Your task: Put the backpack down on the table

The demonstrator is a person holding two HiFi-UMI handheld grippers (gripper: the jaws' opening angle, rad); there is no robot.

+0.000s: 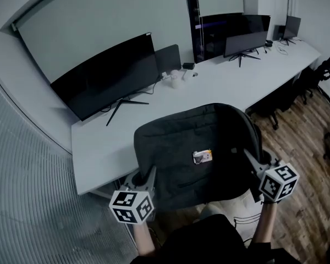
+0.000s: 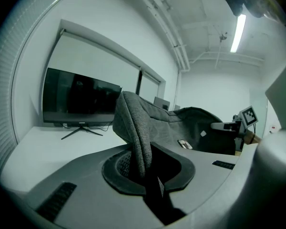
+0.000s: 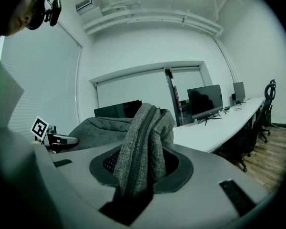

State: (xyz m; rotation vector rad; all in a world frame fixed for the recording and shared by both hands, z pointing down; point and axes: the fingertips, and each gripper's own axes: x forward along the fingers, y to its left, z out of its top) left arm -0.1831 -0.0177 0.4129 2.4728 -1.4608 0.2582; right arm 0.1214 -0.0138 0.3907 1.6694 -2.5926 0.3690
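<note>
Now mid-carry: a dark grey fabric backpack (image 1: 192, 153) hangs between both grippers over the near edge of the long white table (image 1: 225, 84).
On its left side the left gripper (image 1: 147, 176) is clamped on the fabric, and the right gripper (image 1: 251, 161) grips a thick zipped fold on its right. The next move calls for carrying it farther over bare tabletop, lowering it level, then letting go. What the bag holds cannot be seen.
</note>
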